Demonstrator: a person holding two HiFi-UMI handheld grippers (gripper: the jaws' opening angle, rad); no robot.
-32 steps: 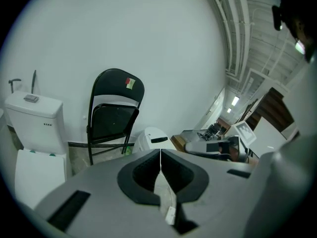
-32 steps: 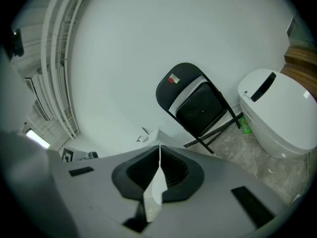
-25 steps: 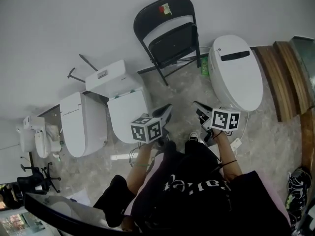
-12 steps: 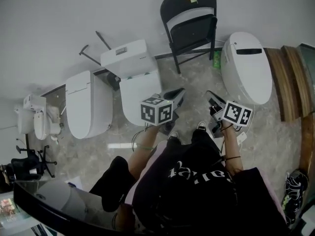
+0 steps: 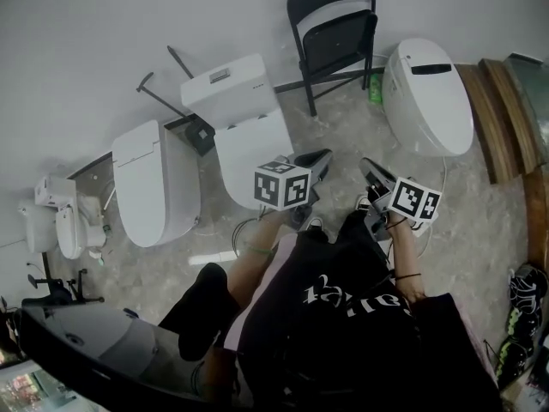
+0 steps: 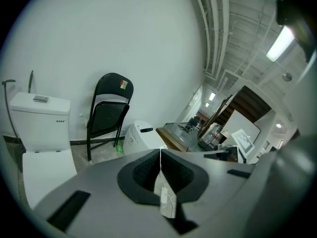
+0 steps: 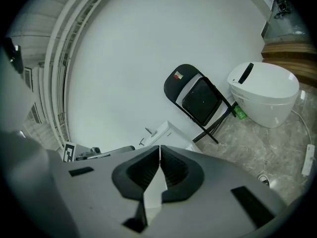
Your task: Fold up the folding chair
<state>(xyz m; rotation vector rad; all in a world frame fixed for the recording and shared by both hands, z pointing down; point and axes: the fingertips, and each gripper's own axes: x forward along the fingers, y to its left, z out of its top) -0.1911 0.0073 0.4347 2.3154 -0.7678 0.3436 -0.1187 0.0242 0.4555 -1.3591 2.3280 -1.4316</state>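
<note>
With our left claw and right claw both pressed together, empty, a shove could topple the chair onto the toilet.

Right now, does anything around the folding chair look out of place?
Yes. The folding chair stands at the wall between the tank toilet and the oval toilet, which sit askew to each other, apparently just parked there.
</note>
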